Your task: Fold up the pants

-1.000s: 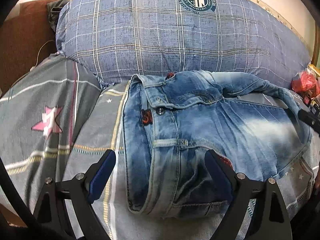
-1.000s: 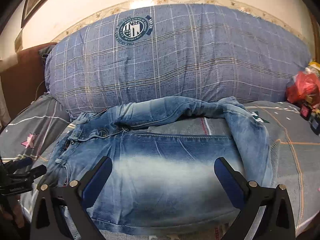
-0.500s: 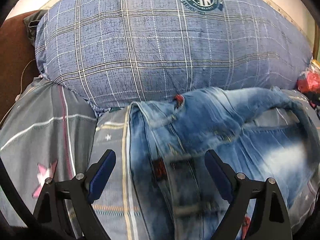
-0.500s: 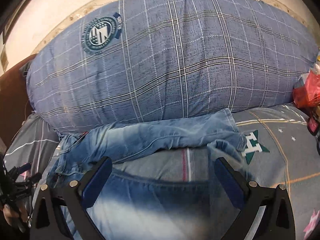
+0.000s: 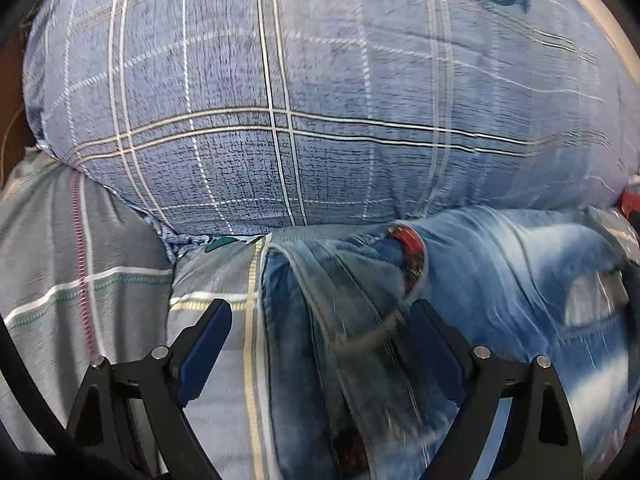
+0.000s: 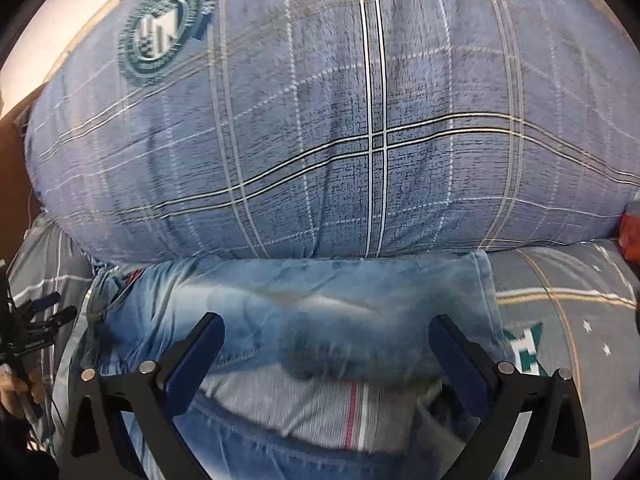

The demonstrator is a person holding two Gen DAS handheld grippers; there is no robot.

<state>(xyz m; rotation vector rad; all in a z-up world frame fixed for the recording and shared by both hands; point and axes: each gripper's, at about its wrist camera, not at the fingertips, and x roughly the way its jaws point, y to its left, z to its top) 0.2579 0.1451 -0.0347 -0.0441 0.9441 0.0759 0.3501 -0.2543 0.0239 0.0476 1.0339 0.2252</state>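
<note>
While both tools gape wide, left tool, right tool, one jeans, one pillow.

pants: faded blue denim | pillow: blue plaid | bedsheet: grey striped

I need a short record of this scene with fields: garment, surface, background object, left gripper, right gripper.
garment: faded blue denim jeans, partly folded, one leg lying along the pillow
surface: grey striped bedsheet
background object: large blue plaid pillow
left gripper: open, above the waistband, holding nothing
right gripper: open, above the far leg, holding nothing
</note>
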